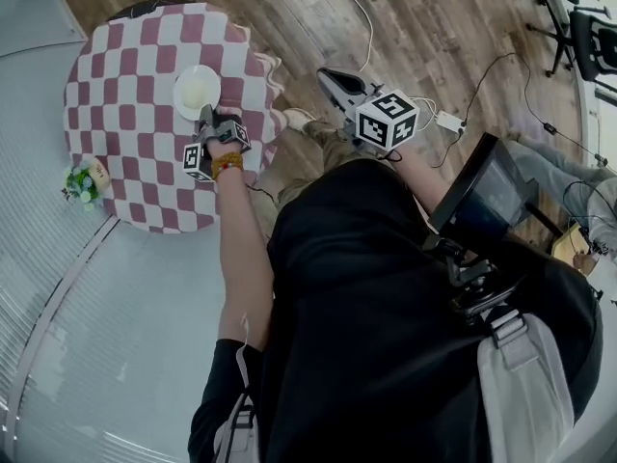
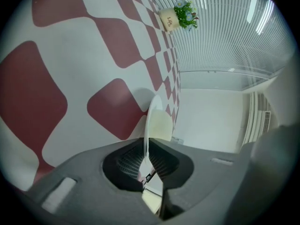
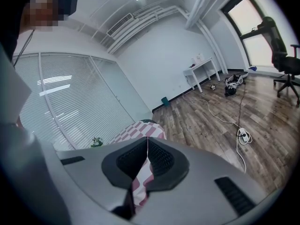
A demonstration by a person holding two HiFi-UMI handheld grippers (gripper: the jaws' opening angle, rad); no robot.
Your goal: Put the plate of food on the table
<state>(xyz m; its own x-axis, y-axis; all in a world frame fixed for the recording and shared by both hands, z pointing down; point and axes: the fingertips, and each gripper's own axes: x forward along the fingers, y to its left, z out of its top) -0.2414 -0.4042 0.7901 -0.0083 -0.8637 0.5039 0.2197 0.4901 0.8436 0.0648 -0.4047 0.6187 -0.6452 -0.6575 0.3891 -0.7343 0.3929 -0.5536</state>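
Head view: left gripper [image 1: 206,116] clamps the plate [image 1: 196,92] by its rim over the checked table [image 1: 125,66]; contact and food unclear. Away from it, right gripper [image 1: 335,81] is closed, empty.

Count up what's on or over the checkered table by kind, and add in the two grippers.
Plate: 1
Potted plant: 1
Grippers: 2, the left gripper shut on the plate's rim, the right gripper shut and empty, off to the table's side
Total: 4
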